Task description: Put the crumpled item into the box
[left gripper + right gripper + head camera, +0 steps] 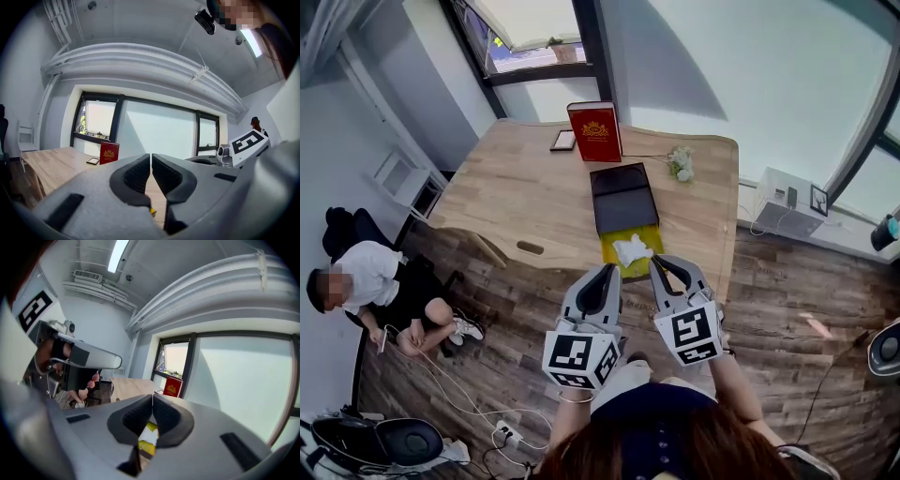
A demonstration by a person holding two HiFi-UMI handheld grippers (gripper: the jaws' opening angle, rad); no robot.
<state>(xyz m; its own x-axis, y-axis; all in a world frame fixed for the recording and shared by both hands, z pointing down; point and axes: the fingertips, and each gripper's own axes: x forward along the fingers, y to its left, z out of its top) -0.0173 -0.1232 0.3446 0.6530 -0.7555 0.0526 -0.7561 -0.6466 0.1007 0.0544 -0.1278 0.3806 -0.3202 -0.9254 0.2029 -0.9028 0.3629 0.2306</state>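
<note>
A white crumpled item [633,249] lies inside the yellow-lined open box [649,236] at the table's near edge. The box's black lid [622,197] lies flat just beyond it. My left gripper [610,271] and right gripper [659,262] hover side by side just in front of the box, both shut with nothing between the jaws. In the left gripper view the gripper [151,161] shows its pads pressed together. The right gripper [153,401] is also closed, and the white item [150,431] on yellow shows through the gap below its pads.
A red box [594,131] stands upright at the table's far side, with a small dark flat object [563,141] beside it and white flowers [681,165] to the right. A person [366,281] sits on the floor at left. A white appliance [787,202] stands on the floor at right.
</note>
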